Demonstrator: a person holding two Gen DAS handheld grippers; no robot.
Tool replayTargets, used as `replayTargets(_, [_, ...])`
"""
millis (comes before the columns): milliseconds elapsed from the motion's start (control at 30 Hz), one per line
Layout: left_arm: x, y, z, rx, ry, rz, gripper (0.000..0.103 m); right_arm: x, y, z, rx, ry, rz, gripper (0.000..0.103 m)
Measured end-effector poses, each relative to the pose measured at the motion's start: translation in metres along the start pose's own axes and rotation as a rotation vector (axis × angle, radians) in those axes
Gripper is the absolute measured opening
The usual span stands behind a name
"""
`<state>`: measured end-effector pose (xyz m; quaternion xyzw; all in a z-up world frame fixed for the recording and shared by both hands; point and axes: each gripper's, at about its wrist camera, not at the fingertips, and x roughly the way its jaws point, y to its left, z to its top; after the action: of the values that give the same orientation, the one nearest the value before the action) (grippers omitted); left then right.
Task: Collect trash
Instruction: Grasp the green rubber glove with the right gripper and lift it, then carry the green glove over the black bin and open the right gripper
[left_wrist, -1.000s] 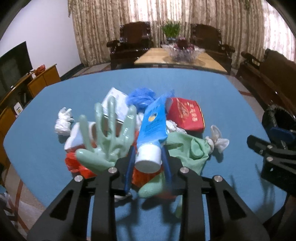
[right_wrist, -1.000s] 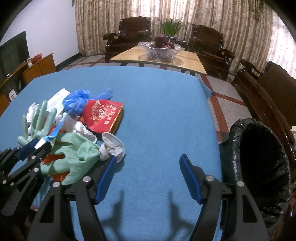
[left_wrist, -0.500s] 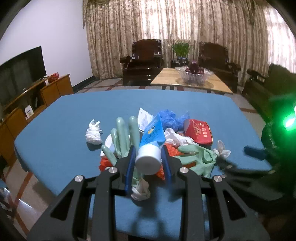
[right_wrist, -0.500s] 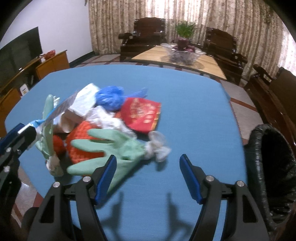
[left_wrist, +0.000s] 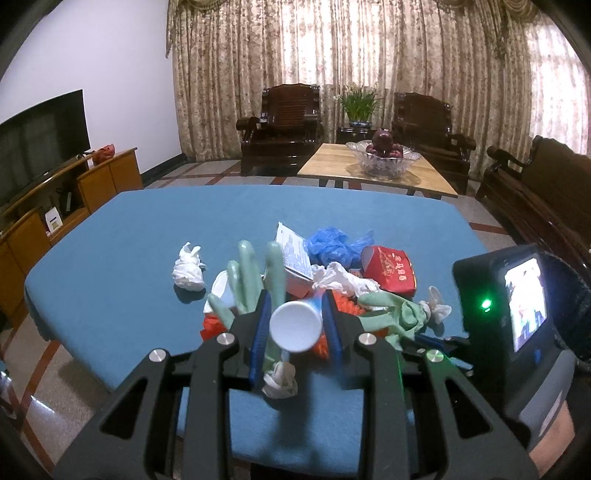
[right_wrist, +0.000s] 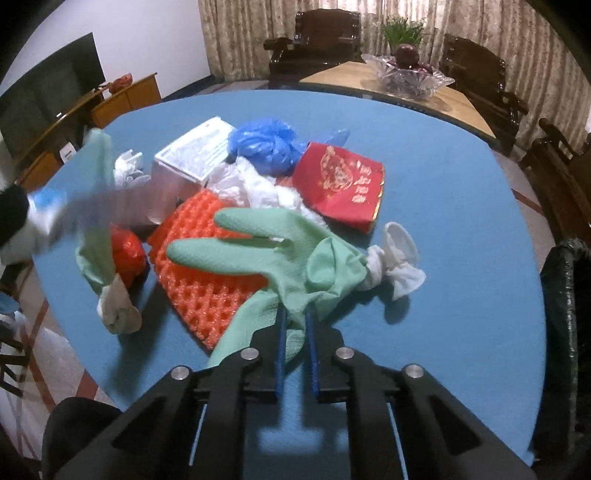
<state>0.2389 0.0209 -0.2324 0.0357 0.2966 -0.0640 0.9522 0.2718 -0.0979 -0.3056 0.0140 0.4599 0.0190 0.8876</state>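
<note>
The left gripper (left_wrist: 295, 325) is clamped on a white-capped tube (left_wrist: 294, 326) and a green rubber glove (left_wrist: 255, 284), the tube's round cap facing the camera, its long axis running away over the blue table (left_wrist: 110, 280). The right gripper (right_wrist: 295, 332), nearly closed, pinches a second green glove (right_wrist: 280, 254), fingers pointing left across orange foam netting (right_wrist: 199, 273). The red packet (right_wrist: 343, 184) bears gold characters, probably Chinese.
</note>
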Motion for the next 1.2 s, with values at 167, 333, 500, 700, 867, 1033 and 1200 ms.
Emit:
replayTargets(167, [-0.010,-0.008,0.005,0.018,-0.017,-0.004,0.027,-0.025,-0.021,0.006,0.021,-0.043,-0.021,0.005])
replayTargets(333, [-0.024,-0.024,0.007,0.039,-0.034,-0.024,0.027,-0.058,-0.046,0.011,0.054,-0.099,-0.049,0.004])
replayTargets(500, [-0.037,-0.042,0.010,0.059,-0.047,-0.050,0.027,-0.086,-0.069,0.013,0.077,-0.140,-0.077,0.004])
replayTargets(700, [-0.050,-0.068,0.024,0.087,-0.075,-0.087,0.027,-0.119,-0.104,0.021,0.109,-0.196,-0.122,0.004])
replayTargets(867, [-0.059,-0.091,0.031,0.120,-0.102,-0.110,0.027,-0.141,-0.136,0.022,0.138,-0.227,-0.165,0.004])
replayTargets(1033, [-0.068,-0.102,0.049,0.130,-0.144,-0.109,0.027,-0.155,-0.165,0.019,0.180,-0.243,-0.187,0.004])
replayTargets(1200, [-0.080,-0.100,0.069,0.125,-0.181,-0.102,0.027,-0.163,-0.176,0.013,0.200,-0.260,-0.193,0.004])
